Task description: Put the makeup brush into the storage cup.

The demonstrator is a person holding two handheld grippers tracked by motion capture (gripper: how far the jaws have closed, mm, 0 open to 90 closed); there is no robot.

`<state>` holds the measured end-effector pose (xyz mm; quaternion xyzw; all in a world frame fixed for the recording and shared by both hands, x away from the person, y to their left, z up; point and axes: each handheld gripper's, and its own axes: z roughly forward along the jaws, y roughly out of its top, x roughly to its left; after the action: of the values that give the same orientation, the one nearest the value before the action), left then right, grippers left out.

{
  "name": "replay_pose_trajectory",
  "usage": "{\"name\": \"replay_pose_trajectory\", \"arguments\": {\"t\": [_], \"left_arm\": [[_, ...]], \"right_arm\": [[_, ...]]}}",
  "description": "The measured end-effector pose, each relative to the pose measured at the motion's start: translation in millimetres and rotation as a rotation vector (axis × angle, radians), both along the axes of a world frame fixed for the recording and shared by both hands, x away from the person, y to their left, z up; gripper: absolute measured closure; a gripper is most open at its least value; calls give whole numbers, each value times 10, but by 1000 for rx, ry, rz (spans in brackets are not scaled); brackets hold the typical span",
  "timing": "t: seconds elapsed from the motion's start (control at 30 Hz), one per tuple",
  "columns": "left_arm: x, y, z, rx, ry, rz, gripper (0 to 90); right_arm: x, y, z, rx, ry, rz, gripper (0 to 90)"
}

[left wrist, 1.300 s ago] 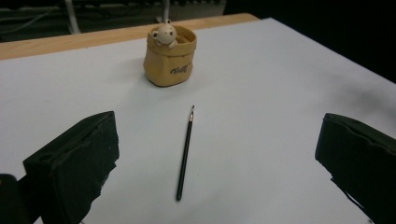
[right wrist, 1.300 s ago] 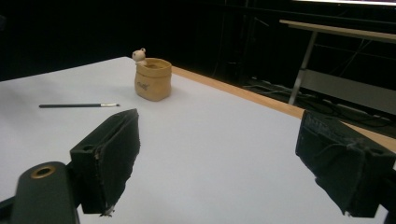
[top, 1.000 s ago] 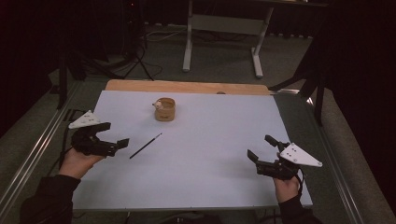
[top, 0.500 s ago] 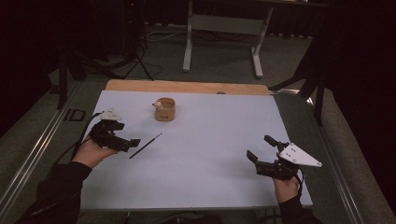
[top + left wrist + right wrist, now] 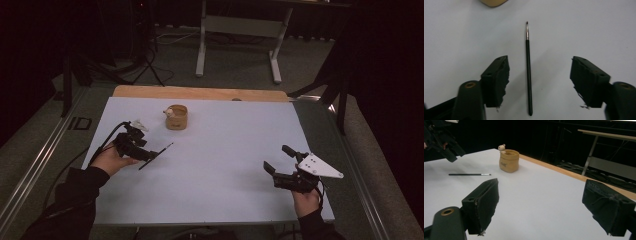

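We look down on a broad, matte white table (image 5: pixel 210 200) with a pale wooden strip along its far edge. Our right gripper (image 5: pixel 281 161), topped by a grey three-cornered plate, is held near the table's near right corner, its blocky black jaws released and wide apart with nothing between them. Our left gripper (image 5: pixel 150 153) is held over the left side, jaws likewise spread wide; their rubbery pads (image 5: pixel 496 80) look frayed at the edges. Beyond the left jaws sits a small tan pot (image 5: pixel 176 117), rounded and sack-like, with a tiny pale bear figure (image 5: pixel 502 148) at its rim. A thin black paintbrush (image 5: pixel 528 75), with a silvery ferrule and fine pointed tip, lies flat on the table between the left jaws, touching neither.
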<state>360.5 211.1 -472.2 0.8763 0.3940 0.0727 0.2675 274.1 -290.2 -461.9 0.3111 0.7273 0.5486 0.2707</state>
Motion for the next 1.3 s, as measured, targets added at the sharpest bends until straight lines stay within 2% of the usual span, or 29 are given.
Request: {"name": "replay_pose_trajectory", "arguments": {"t": [0.03, 0.07, 0.1, 0.13, 0.33, 0.47, 0.6, 0.77, 0.87, 1.03, 1.17, 1.3], "left_arm": [[13, -14, -10, 8, 5, -3, 342], [28, -24, -18, 17, 10, -9, 405], [57, -49, -39, 40, 21, -17, 424], [57, -49, -39, 40, 21, -17, 443], [139, -123, -117, 85, 81, -29, 518], [187, -175, -191, 125, 114, 1, 571], [203, -203, -230, 153, 116, -9, 587], [241, -216, -284, 165, 141, -23, 626], [262, -222, -320, 189, 153, -25, 644], [287, -205, -348, 188, 161, -28, 665], [302, -210, -388, 197, 170, -28, 724], [306, -225, -442, 228, 181, -37, 743]], "right_arm": [[0, 0, 0, 0, 0, 0, 138], [2, -1, -2, 1, 1, 1, 138], [3, -1, -3, 1, 1, 1, 138], [3, -1, -3, 1, 1, 1, 138], [4, 1, -4, -1, 2, 5, 138], [5, -3, -3, -2, 1, 5, 138], [7, -6, -5, -1, 1, 5, 138], [8, -4, -6, -1, 2, 8, 138], [9, -5, -6, -2, 3, 9, 138], [10, -6, -9, 0, 7, 8, 139], [9, -5, -8, -2, 6, 9, 139], [10, -6, -9, -2, 6, 8, 139]]}}
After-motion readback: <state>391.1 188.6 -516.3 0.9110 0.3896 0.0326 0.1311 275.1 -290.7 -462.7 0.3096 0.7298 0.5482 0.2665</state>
